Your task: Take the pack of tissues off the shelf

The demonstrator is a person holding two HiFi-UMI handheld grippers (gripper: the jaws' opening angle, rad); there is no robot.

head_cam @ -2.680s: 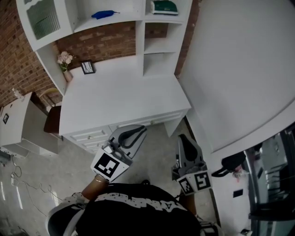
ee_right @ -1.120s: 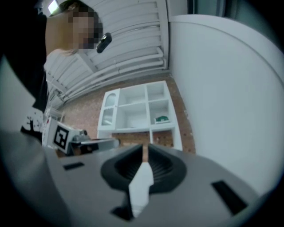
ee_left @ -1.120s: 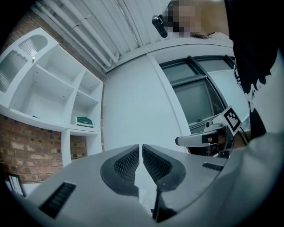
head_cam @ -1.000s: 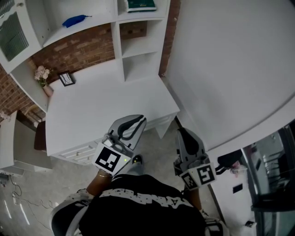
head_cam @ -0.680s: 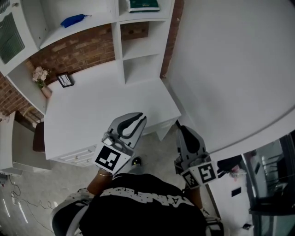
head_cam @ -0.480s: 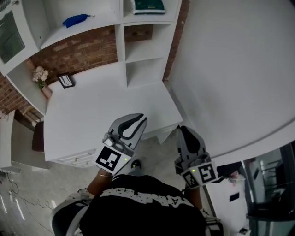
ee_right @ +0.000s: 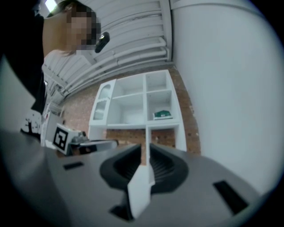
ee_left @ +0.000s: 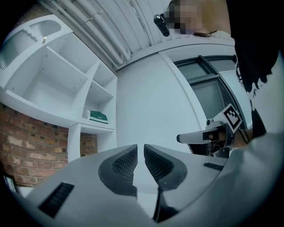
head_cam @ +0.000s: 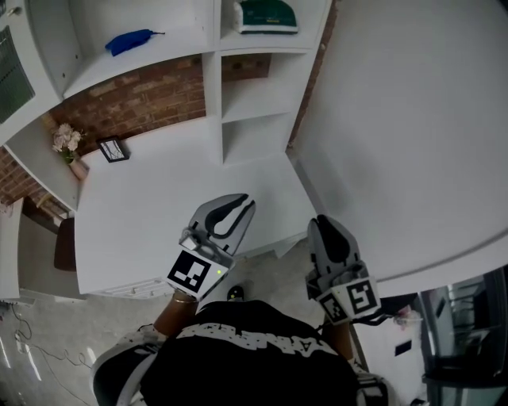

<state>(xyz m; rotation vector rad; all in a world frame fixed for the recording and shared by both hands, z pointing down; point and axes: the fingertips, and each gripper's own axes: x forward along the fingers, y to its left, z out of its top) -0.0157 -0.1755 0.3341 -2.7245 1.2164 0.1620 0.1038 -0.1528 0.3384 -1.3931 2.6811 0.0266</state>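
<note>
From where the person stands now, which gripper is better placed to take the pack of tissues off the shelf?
Right, probably. The right gripper, jaws opening and empty, points almost straight at the pack of tissues; the left gripper aims off to one side.

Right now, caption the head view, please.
Left gripper and right gripper, jaws opening, empty, by white desk; green tissue pack on upper shelf.
</note>
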